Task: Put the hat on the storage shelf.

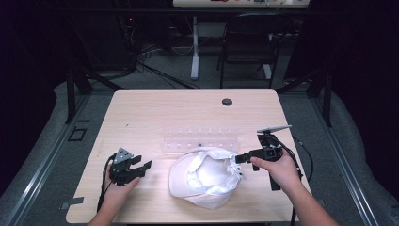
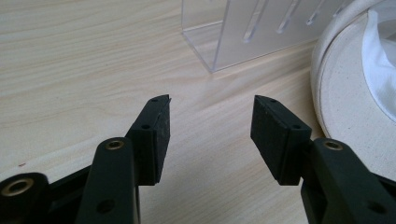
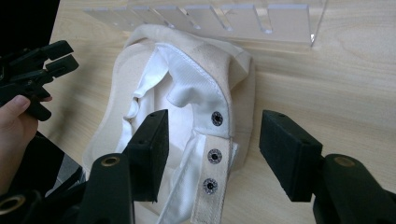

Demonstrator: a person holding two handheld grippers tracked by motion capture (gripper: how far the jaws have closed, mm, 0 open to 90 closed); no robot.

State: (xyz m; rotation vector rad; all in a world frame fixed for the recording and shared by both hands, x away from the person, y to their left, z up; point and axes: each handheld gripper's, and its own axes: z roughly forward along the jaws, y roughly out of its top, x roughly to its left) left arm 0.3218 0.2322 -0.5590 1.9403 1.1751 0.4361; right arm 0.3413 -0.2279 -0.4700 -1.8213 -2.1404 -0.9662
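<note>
A cream cap (image 1: 207, 176) lies upside down on the wooden table (image 1: 141, 113), its white lining facing up. My right gripper (image 1: 238, 158) is at the cap's right edge. In the right gripper view it (image 3: 213, 119) is open, jaws on either side of the snap strap (image 3: 212, 172) at the back of the cap (image 3: 187, 79). My left gripper (image 1: 143, 167) rests open on the table left of the cap, nothing between its jaws (image 2: 210, 116). The cap's brim (image 2: 345, 93) lies to its right.
A clear acrylic rack (image 1: 200, 139) with several slots stands just behind the cap, also near my left gripper (image 2: 243, 32). A cable hole (image 1: 227, 101) sits at the table's far middle. A dark chair (image 1: 249, 42) stands beyond the table.
</note>
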